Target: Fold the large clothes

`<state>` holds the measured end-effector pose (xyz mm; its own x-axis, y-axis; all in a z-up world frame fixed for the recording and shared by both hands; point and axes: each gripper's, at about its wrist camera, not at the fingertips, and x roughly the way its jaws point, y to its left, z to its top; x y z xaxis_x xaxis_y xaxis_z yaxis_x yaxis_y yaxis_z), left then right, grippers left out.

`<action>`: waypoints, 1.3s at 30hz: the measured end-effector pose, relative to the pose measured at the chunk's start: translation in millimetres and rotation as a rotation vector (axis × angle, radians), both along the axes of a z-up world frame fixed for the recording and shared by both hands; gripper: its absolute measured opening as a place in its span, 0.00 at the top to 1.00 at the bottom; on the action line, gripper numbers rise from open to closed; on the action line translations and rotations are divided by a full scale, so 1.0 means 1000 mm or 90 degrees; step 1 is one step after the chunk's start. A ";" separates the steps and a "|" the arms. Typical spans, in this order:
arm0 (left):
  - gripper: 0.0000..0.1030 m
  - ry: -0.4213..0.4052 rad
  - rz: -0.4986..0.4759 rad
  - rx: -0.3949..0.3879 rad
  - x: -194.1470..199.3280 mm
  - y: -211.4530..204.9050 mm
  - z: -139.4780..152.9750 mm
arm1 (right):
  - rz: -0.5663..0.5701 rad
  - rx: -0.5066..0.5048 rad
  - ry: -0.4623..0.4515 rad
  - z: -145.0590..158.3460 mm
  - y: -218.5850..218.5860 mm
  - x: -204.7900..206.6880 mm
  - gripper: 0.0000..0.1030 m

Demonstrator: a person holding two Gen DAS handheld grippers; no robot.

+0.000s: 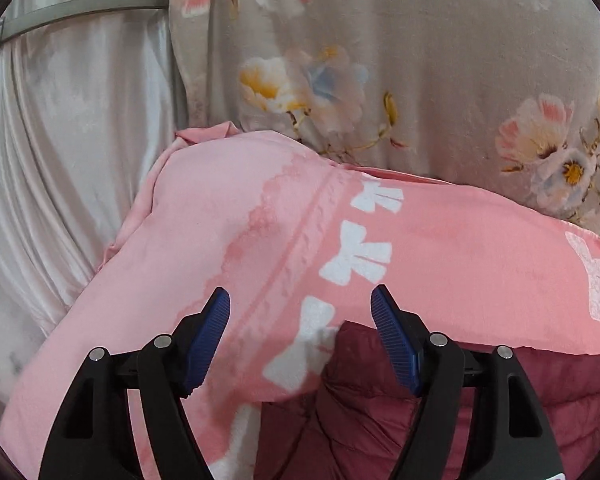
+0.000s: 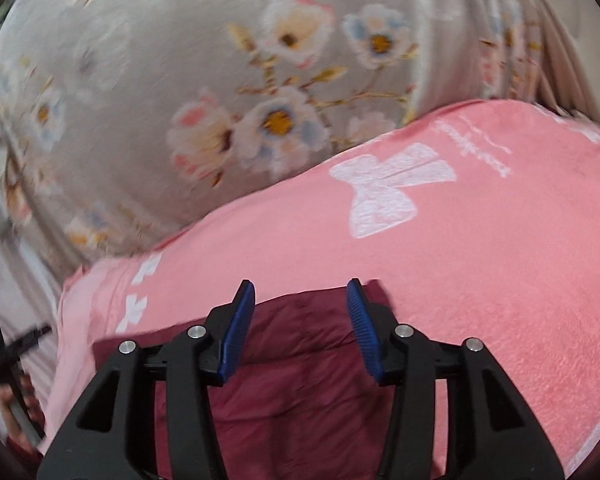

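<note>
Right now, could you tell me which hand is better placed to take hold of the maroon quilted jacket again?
Probably right: the right gripper, jaws open, hangs directly above the maroon quilted jacket. The left gripper straddles mostly pink bow-printed blanket.

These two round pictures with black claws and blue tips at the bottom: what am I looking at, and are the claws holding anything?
No robot here: a person carries a hand-held two-finger gripper in each hand, each with a wide-angle camera looking along its fingers. One picture is from the left gripper, the other from the right gripper. Below them lies a dark red quilted jacket on a pink blanket with white bows, over a grey flowered sheet. Both grippers stand open, the left wider, and hold nothing; the jacket lies loose beneath them.
</note>
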<state>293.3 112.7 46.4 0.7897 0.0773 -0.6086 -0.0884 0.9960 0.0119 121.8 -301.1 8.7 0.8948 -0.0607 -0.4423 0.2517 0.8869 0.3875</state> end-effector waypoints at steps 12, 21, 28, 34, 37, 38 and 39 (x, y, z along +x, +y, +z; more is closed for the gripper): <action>0.36 0.131 -0.170 0.042 0.022 -0.159 -0.058 | 0.119 -0.080 0.141 -0.032 0.095 0.122 0.81; 0.34 0.169 -0.127 0.033 0.032 -0.161 -0.130 | 0.127 -0.016 0.188 -0.089 0.086 0.132 0.81; 0.34 0.135 -0.117 0.070 0.022 -0.166 -0.138 | 0.117 -0.075 0.189 -0.095 0.102 0.128 0.81; 0.34 0.133 -0.115 0.093 0.024 -0.170 -0.142 | 0.121 -0.068 0.191 -0.097 0.099 0.130 0.81; 0.34 0.132 -0.114 0.099 0.024 -0.171 -0.143 | 0.120 -0.068 0.191 -0.097 0.100 0.130 0.82; 0.34 0.132 -0.114 0.100 0.024 -0.171 -0.143 | 0.121 -0.067 0.190 -0.097 0.100 0.130 0.82; 0.34 0.132 -0.114 0.101 0.024 -0.172 -0.143 | 0.120 -0.067 0.190 -0.097 0.100 0.130 0.82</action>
